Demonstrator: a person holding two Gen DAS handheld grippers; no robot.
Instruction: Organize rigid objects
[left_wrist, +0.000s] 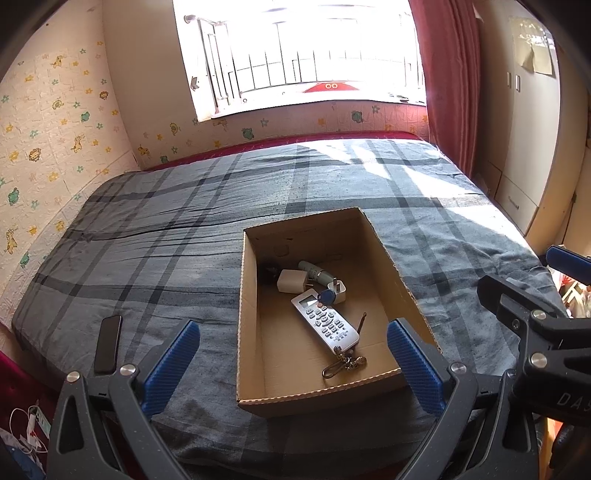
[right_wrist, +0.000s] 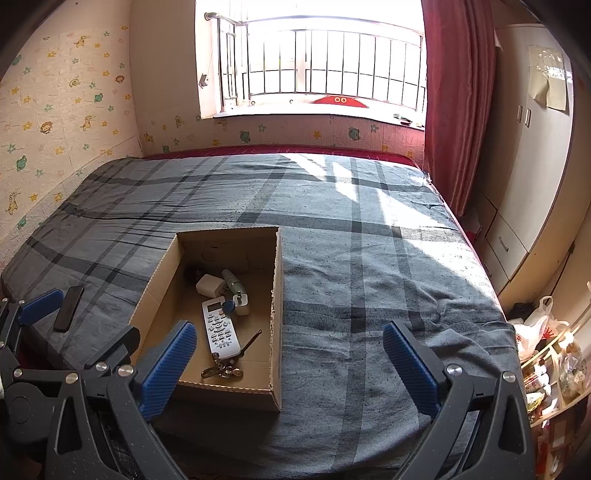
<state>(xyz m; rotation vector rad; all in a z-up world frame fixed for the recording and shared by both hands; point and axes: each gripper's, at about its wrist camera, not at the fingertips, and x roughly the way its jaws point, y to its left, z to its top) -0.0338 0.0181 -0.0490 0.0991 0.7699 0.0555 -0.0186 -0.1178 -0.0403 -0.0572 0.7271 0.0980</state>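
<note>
Looking from the left wrist, the left gripper (left_wrist: 293, 363) stands wide open and holds nothing, above the near end of the open brown cardboard box (left_wrist: 248, 325) on the grey checked bedsheet (left_wrist: 166, 229). Inside lie a white remote control (left_wrist: 325, 325), a white charger cube (left_wrist: 290, 281) and a metal key bunch (left_wrist: 343, 365) (a black phone (left_wrist: 108, 344) lies outside, left).

From the right wrist, the right gripper (right_wrist: 290, 363) is also wide open and empty, over the sheet just right of the box.
</note>
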